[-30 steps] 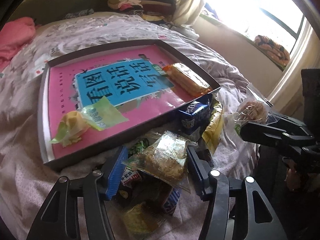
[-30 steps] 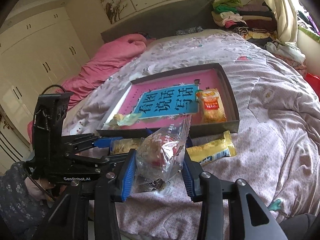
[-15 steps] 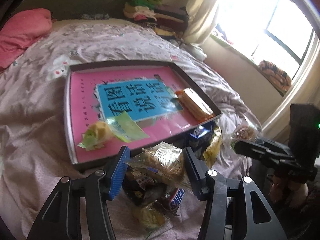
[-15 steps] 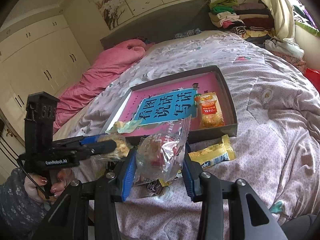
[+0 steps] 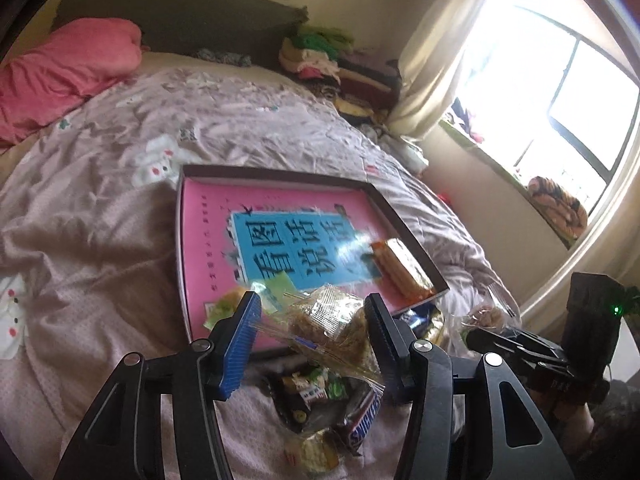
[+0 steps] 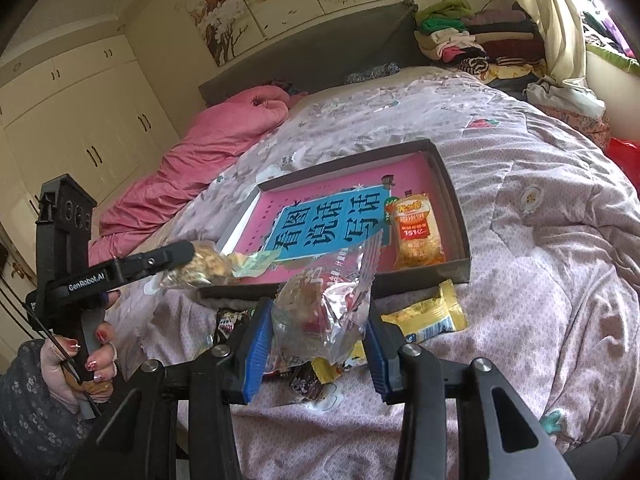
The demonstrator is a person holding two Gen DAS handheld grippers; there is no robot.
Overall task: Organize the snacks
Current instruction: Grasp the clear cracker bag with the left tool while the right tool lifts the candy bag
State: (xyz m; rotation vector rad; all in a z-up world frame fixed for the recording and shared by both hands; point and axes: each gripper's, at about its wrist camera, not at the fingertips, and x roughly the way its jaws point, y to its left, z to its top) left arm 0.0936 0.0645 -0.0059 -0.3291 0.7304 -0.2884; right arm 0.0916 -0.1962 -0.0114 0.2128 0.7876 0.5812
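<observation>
My left gripper is shut on a clear packet of golden crisp snack, held above the near edge of the dark tray. A pink and blue book lines the tray. In the tray lie an orange packet at the right and a green-yellow packet at the near left. My right gripper is shut on a clear pastry packet, just in front of the tray. Loose snacks, one a Snickers bar, lie on the bed below the left gripper.
A yellow packet lies on the quilt by the tray's near right corner. A pink duvet is bunched at the bed's far left, folded clothes at the headboard. A person's hand holds the left gripper.
My left gripper has lifted the crisp packet off the snack pile and carried it up to the tray's near edge, rolling a little. The right gripper has stayed put with its pastry packet.
</observation>
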